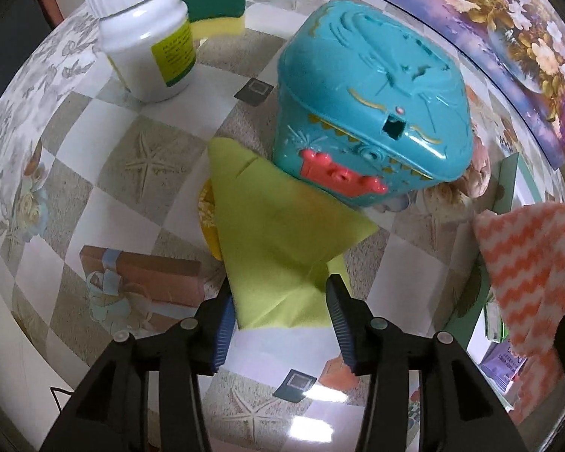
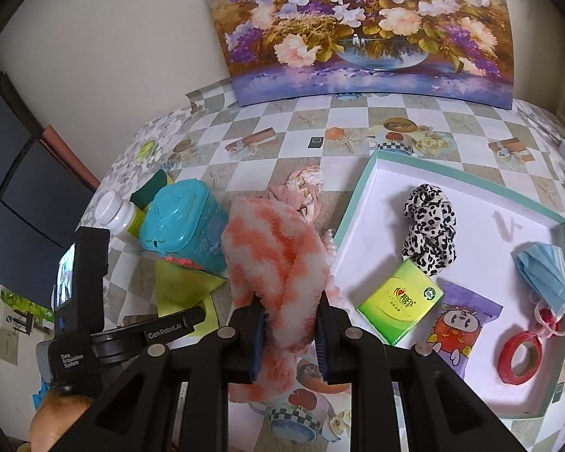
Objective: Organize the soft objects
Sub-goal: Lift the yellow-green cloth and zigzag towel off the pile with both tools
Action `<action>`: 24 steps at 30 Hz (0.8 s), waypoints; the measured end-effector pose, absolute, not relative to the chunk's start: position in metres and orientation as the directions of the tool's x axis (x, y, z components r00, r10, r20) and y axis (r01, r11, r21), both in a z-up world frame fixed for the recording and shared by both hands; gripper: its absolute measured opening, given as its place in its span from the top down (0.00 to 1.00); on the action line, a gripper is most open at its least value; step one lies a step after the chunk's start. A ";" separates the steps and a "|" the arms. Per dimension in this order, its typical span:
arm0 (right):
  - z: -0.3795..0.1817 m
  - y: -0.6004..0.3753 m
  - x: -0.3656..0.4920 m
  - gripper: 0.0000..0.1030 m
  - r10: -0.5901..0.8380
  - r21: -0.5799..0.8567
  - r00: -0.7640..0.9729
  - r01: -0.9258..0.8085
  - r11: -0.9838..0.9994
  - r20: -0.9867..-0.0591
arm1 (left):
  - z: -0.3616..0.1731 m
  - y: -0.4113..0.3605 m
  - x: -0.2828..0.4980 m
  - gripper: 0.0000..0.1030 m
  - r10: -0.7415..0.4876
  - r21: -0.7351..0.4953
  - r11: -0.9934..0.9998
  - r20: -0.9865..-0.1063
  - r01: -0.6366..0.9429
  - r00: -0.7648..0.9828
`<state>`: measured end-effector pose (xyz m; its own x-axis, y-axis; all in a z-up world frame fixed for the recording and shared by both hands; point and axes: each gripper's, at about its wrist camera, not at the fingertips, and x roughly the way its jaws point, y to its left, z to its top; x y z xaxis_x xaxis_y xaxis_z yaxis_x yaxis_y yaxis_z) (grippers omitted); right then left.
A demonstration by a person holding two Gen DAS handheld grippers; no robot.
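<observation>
Left gripper (image 1: 278, 309): part open over yellow-green cloth (image 1: 278, 237), pads not pressing, cloth flat on checkered table (image 1: 139, 203) against near side of teal toy chest (image 1: 373, 113). Right gripper (image 2: 288, 316): clamped narrow on orange-and-white fluffy cloth (image 2: 278, 256), left of white tray (image 2: 482, 196). In tray: spotted scrunchie (image 2: 431, 229), blue face mask (image 2: 546, 275).

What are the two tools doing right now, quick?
Left tool: open, over the yellow cloth, not gripping it.
Right tool: closed on the orange-and-white cloth.
</observation>
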<state>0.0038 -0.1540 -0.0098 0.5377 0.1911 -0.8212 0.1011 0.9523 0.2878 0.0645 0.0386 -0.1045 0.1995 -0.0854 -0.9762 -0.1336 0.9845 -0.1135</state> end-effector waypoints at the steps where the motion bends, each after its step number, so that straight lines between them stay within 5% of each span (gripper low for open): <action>1: -0.010 -0.154 0.004 0.77 0.191 0.289 0.538 0.102 0.952 -0.821 | -0.104 0.036 0.066 0.53 -0.086 -0.114 0.985 -0.975 -0.131 0.203; 3: -0.010 -0.154 0.004 0.77 0.192 0.290 0.538 0.103 0.952 -0.821 | -0.104 0.036 0.067 0.54 -0.088 -0.116 0.985 -0.974 -0.131 0.207; 6: -0.010 -0.154 0.004 0.77 0.193 0.292 0.539 0.104 0.951 -0.820 | -0.104 0.036 0.069 0.82 -0.073 -0.100 0.987 -0.976 -0.123 0.205; 9: -0.009 -0.157 0.004 0.77 0.195 0.298 0.541 0.109 0.948 -0.818 | -0.104 0.036 0.070 0.93 -0.098 -0.123 0.985 -0.975 -0.117 0.198; 24: 0.004 -0.190 -0.003 0.77 0.202 0.377 0.601 0.179 0.909 -0.774 | -0.062 0.017 0.050 0.95 -0.354 -0.367 0.930 -0.893 0.006 0.277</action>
